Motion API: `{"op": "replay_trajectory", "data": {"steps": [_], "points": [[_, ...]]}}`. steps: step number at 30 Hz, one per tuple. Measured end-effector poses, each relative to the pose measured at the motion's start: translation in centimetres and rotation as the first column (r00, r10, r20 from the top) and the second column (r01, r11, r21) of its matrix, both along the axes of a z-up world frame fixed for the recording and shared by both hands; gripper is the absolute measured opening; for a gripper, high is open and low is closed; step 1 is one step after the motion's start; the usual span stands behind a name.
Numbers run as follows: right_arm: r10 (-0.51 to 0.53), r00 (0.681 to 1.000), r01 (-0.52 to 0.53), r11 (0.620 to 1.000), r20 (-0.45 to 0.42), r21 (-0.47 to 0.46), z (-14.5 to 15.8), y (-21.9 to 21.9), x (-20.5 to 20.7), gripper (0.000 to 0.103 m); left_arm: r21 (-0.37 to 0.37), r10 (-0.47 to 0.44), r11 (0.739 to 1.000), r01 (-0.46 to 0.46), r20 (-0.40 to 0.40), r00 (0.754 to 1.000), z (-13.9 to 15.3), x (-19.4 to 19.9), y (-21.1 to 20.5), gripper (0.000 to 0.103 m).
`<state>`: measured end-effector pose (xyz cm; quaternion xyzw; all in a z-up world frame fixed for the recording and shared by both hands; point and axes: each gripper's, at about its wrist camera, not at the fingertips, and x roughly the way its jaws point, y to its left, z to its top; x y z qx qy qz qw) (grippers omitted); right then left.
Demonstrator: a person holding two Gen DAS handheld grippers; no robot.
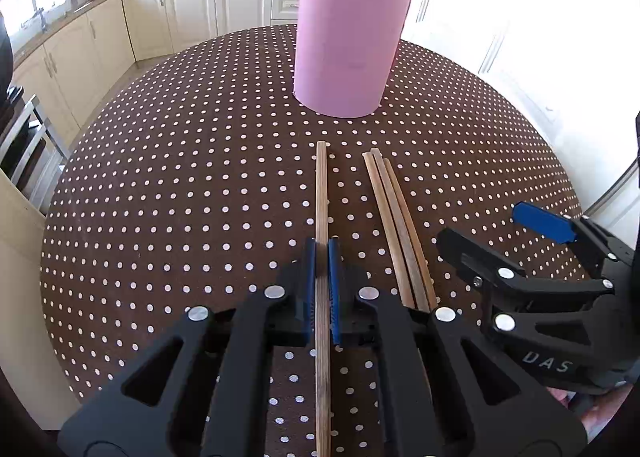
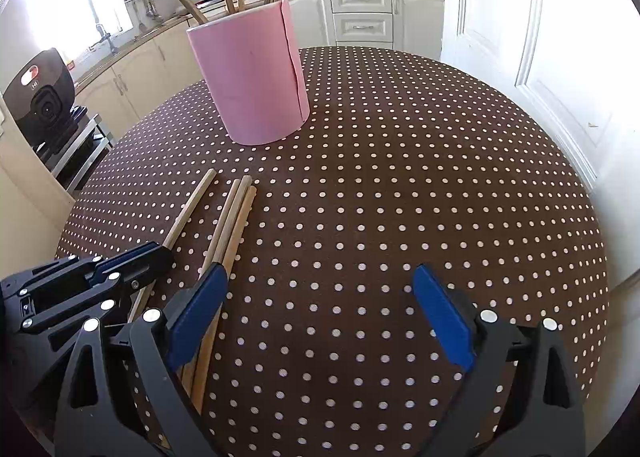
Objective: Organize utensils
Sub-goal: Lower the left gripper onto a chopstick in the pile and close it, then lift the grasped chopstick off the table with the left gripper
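Note:
A pink cylinder holder [image 1: 348,45] stands on the dotted table and holds several wooden chopsticks; it also shows in the right wrist view [image 2: 252,77]. My left gripper [image 1: 322,253] is shut on a single wooden chopstick [image 1: 321,193] lying on the table, and appears at the left of the right wrist view [image 2: 160,253]. Three more chopsticks [image 1: 396,225] lie bundled just to its right, also seen in the right wrist view [image 2: 232,225]. My right gripper [image 2: 320,293] is open and empty above the table, its left pad [image 2: 200,305] over the bundle.
The round table [image 2: 400,177] has a brown cloth with white dots. Cream kitchen cabinets [image 1: 192,5] run behind it, a white door [image 2: 520,57] stands at the right, and a black appliance [image 2: 40,97] on a rack sits at the left.

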<state>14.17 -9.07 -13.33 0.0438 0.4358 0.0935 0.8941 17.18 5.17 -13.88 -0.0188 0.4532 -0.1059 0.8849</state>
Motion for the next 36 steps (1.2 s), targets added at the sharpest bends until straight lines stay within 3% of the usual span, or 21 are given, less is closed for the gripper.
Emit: {"op": "replay_trajectory", "data": {"steps": [13, 24, 32, 36], "points": [[-0.013, 1.0, 0.013, 0.998, 0.0, -0.066, -0.4, 1.9, 1.1, 0.09, -0.127, -0.036, 0.991, 0.036, 0.001, 0.999, -1.4, 0.5, 6.5, 0.007], [0.01, 1.0, -0.01, 0.996, -0.011, -0.091, -0.6, 3.1, 1.0, 0.09, -0.207, -0.038, 0.978, 0.035, -0.01, 0.999, -2.5, 0.9, 8.4, 0.007], [-0.015, 1.0, 0.017, 0.985, 0.008, -0.173, -0.8, 4.1, 1.0, 0.09, -0.197, -0.039, 0.98, 0.039, 0.0, 0.999, -2.8, 0.9, 8.6, 0.007], [-0.01, 1.0, 0.01, 0.989, 0.003, -0.144, -0.9, 3.7, 1.2, 0.087, -0.185, -0.037, 0.982, 0.037, 0.003, 0.999, -3.0, 1.0, 8.4, 0.007]]}}
